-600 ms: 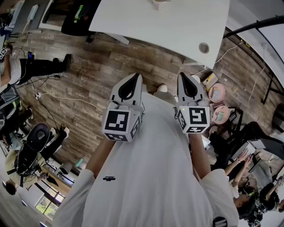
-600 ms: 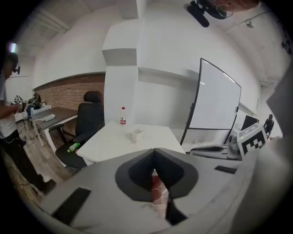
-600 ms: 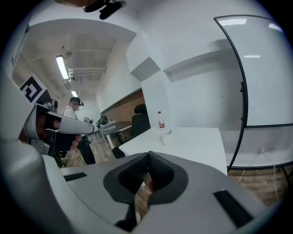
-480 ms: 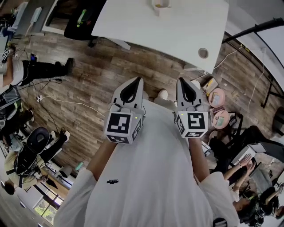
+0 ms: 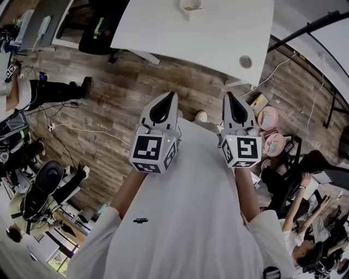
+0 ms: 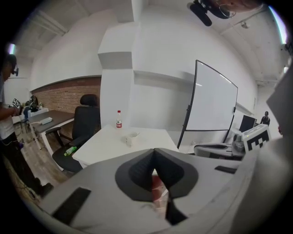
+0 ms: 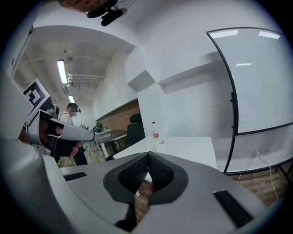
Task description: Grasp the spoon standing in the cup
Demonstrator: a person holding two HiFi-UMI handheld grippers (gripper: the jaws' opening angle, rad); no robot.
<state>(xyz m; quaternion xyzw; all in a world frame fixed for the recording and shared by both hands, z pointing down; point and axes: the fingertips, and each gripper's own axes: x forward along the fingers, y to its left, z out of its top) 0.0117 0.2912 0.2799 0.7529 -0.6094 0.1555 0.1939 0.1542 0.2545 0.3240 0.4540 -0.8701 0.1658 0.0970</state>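
A small white cup (image 5: 190,5) stands on the white table (image 5: 218,32) at the top of the head view, far ahead of both grippers. In the left gripper view the cup (image 6: 131,137) sits mid-table with a thin handle, seemingly the spoon, poking from its rim. The right gripper view shows only a sliver of the cup (image 7: 160,142). My left gripper (image 5: 173,94) and right gripper (image 5: 228,94) are held side by side before my chest over the wood floor. Both are shut with nothing in them; the jaw tips meet in the left gripper (image 6: 154,150) and the right gripper (image 7: 147,154).
A water bottle (image 6: 119,119) stands behind the cup. A black office chair (image 6: 87,119) is at the table's left, a whiteboard (image 6: 215,104) at its right. Cables lie on the wood floor (image 5: 109,103); pink items (image 5: 267,116) and seated people are at the sides.
Both grippers stay shut and side by side. The head view has shifted a little, so the table and cup sit slightly lower and further left in the picture.
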